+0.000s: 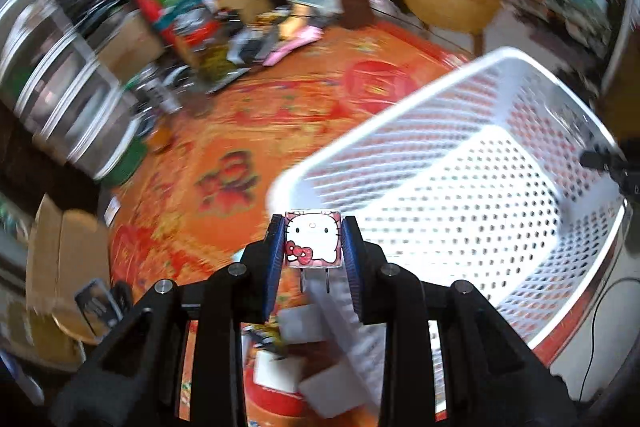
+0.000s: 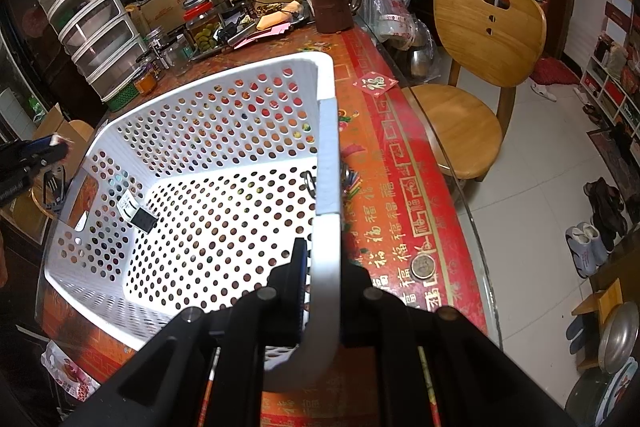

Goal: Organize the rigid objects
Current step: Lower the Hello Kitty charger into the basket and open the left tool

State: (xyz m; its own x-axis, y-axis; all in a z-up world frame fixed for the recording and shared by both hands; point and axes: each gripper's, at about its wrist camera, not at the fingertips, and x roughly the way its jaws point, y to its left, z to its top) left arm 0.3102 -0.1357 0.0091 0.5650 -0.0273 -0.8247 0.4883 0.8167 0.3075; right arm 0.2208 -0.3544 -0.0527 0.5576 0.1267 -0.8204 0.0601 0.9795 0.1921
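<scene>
Hello Kitty plastic charger block (image 1: 313,241), white and pink with two metal prongs showing below it, sits clamped between the blue pads of your left gripper (image 1: 313,243), held above the red-and-orange patterned tablecloth (image 1: 240,131) just beside the near corner of the white perforated plastic basket (image 1: 460,187). It looks light, stiff and glossy, so it could slip; gripping its flat side faces, as you do, seems the sound hold.

Your right gripper (image 2: 320,279) is closed on the basket's rim (image 2: 330,163), steadying it. Only the right wrist view shows inside the basket: a small black adapter with a white label (image 2: 138,213) lies on its floor, and a round coin (image 2: 424,265) rests on the cloth outside. The left view is motion-blurred.
</scene>
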